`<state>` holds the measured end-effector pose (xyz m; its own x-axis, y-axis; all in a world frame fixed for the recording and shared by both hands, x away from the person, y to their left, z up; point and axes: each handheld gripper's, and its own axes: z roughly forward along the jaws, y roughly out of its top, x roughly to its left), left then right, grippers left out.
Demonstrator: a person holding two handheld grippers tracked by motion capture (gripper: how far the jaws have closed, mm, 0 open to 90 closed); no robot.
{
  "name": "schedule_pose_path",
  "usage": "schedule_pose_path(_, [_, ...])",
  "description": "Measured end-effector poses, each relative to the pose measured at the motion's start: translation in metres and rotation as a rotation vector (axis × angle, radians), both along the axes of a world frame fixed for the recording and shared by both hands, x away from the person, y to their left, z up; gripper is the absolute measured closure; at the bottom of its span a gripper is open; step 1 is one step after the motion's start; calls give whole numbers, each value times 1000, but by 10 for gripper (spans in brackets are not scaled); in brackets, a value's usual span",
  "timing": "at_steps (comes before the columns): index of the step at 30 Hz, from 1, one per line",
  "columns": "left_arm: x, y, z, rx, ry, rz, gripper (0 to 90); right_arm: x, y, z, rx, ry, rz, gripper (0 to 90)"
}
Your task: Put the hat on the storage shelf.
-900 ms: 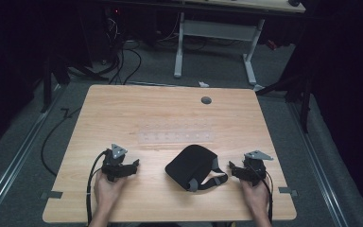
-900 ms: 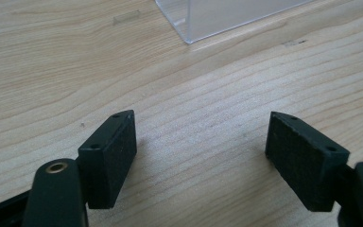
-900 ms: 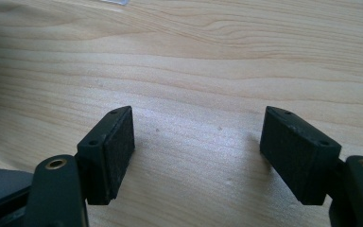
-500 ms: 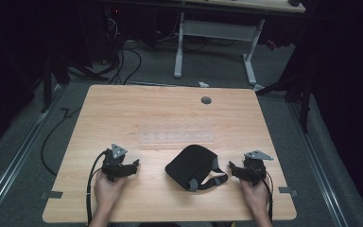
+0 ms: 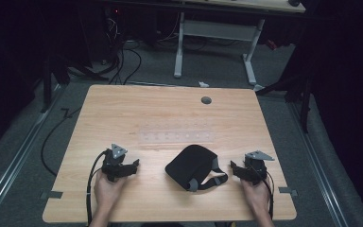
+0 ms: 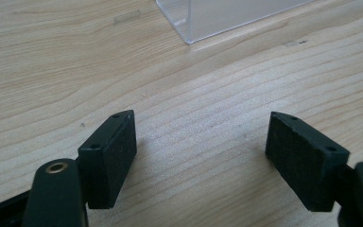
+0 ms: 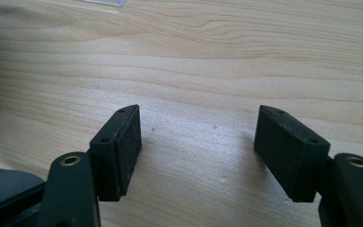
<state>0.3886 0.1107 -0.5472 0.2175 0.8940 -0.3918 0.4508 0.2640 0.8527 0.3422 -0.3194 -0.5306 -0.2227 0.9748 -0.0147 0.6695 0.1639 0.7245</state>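
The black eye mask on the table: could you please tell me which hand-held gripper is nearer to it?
Right. The right hand-held gripper sits just off the strap end of the black eye mask, not touching. The left hand-held gripper rests farther away, across bare table. Both are open.

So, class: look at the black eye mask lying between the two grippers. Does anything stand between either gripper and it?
Nothing visible does. The black eye mask lies on the table between the left gripper and the right gripper, with bare wood on both sides. Both grippers are open and empty.
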Motion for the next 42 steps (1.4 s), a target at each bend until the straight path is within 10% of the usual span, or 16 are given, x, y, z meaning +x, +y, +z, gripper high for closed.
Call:
schedule_pose_path(12, [0,0,0,-1,1,1,257,-7,8,4,-66,-66,19,499])
schedule_pose_path(31, [0,0,0,-2,0,1,257,-39,13,30,138,-136,144,471])
schedule_pose_path(42, [0,0,0,0,0,1,257,-32,40,37,199,-134,258,393])
